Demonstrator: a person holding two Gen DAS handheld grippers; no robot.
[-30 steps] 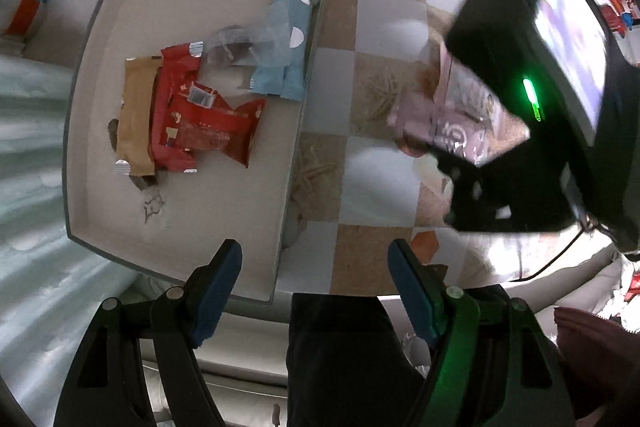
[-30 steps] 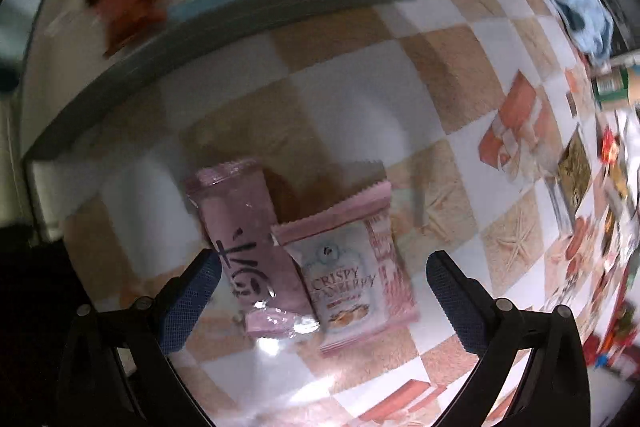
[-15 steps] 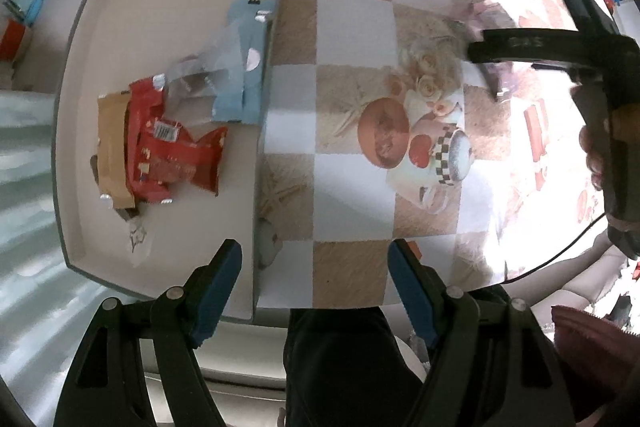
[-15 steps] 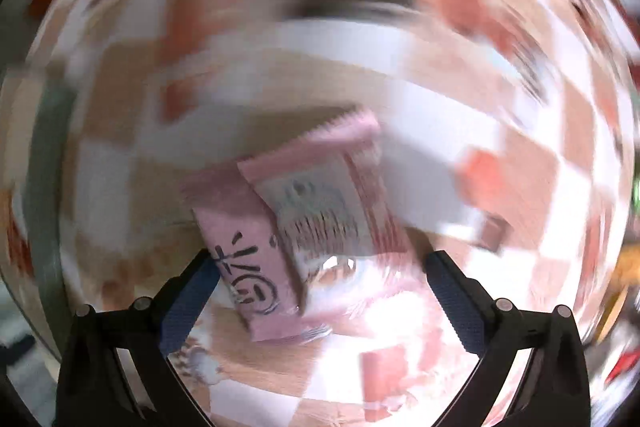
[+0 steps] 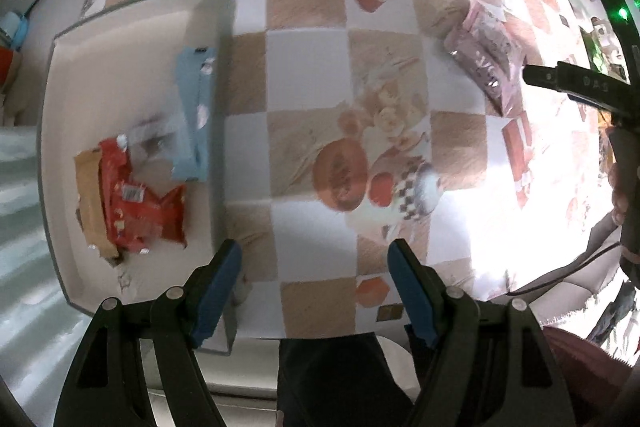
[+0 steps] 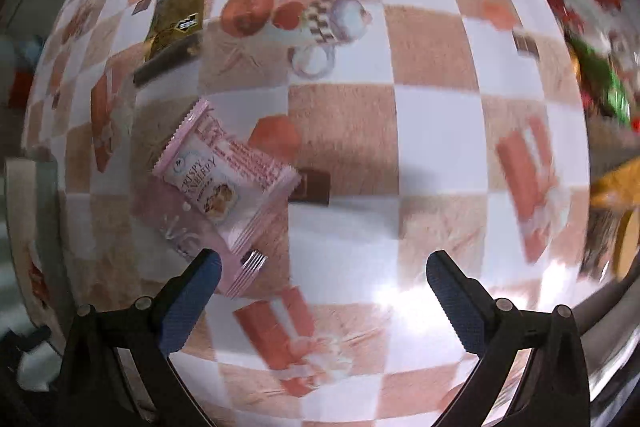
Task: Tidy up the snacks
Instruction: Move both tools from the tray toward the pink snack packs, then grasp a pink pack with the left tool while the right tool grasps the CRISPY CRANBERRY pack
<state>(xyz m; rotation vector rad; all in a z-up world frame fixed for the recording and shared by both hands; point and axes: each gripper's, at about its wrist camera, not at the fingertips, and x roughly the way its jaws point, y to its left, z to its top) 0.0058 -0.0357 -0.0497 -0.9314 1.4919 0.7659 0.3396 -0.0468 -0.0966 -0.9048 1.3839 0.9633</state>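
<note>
Two pink packets point(image 6: 224, 183) lie overlapped on the bench point(image 6: 432, 131), beside your right gripper point(image 6: 320, 277); tray point(image 5: 120, 27) well apart. Both grippers' fingers apart, empty; left gripper point(image 5: 314, 287) near the tray. Packets look light, crinkly, slippery, probably crushable: pinch the sealed edge, gently.

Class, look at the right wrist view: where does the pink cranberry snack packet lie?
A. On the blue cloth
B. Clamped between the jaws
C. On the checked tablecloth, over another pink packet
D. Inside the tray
C: the pink cranberry snack packet lies flat on the checked tablecloth, overlapping another pink packet, with the right gripper open above it.
</note>
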